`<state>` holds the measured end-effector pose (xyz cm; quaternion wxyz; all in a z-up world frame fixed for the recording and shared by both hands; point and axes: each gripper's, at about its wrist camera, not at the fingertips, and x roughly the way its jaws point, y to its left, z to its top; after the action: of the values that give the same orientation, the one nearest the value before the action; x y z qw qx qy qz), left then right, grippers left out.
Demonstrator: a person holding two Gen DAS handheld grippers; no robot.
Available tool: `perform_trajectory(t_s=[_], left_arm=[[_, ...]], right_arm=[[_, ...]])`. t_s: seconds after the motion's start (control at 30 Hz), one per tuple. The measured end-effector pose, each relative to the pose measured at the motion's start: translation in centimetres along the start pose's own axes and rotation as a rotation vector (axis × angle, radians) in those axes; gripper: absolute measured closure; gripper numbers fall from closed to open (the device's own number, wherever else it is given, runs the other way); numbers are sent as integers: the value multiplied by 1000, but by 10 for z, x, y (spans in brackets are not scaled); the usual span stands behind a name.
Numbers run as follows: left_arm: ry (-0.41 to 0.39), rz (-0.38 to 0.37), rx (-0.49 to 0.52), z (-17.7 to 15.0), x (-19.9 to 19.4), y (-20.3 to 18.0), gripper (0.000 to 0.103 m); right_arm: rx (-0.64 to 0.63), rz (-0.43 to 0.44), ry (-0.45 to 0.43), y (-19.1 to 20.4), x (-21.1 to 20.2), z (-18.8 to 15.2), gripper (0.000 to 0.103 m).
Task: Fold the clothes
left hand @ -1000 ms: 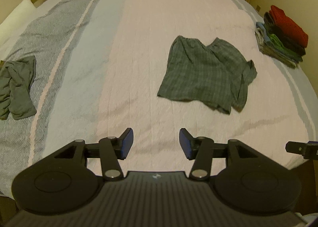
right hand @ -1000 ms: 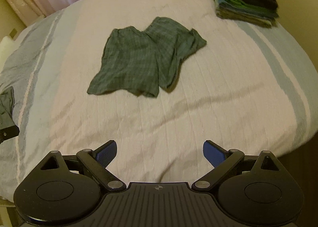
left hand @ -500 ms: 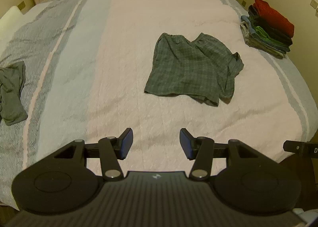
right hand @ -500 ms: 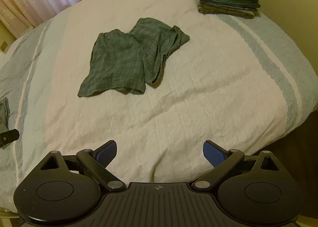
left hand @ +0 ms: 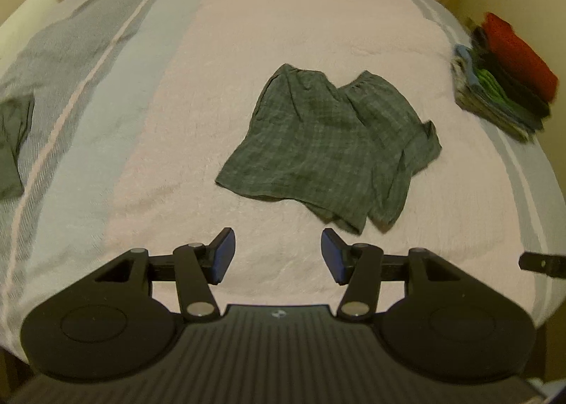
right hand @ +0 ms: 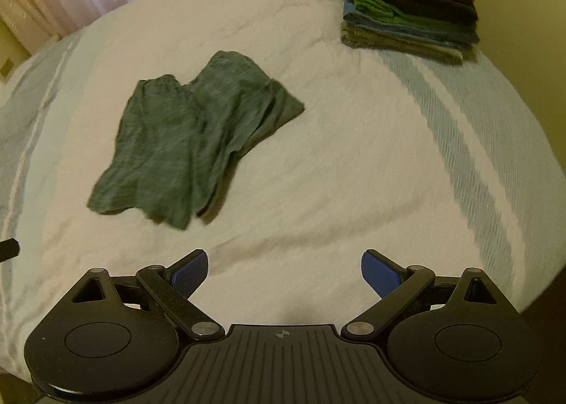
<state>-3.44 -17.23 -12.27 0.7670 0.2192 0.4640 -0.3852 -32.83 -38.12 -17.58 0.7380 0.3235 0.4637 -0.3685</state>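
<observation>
Nearest, the left gripper (left hand: 276, 257) and right gripper (right hand: 284, 271) hang over the bed (left hand: 318, 29) with jaws apart and empty, likely poised to grab hems. Beyond lie the green checked shorts (left hand: 327, 145), rumpled and unfolded at mid-bed, looming larger than a second ago. Farthest, a folded pile (right hand: 410, 4) sits at the bed's corner, seemingly finished work.

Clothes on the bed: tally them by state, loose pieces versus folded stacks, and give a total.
Loose unfolded pieces: 2, the green plaid shorts in the middle and a dark grey garment at the left edge, partly cut off.
Folded stacks: 1, the folded pile topped in red, at the right edge of the bed.
Total: 3
</observation>
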Motion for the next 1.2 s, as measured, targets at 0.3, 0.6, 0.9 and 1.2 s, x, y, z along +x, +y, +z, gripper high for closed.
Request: perform_trajectory(t_s=[0.3, 0.6, 0.9, 1.2], left_arm=[[96, 104, -206, -9, 48, 5, 53], [93, 132, -333, -8, 111, 52, 54], [70, 80, -382, 24, 194, 88, 54], [84, 73, -385, 51, 240, 105, 53]], right_arm=[[-68, -19, 56, -45, 62, 37, 7], [1, 28, 19, -65, 126, 71, 13], [114, 113, -81, -61, 188, 134, 32], [12, 70, -115, -26, 258, 198, 50]])
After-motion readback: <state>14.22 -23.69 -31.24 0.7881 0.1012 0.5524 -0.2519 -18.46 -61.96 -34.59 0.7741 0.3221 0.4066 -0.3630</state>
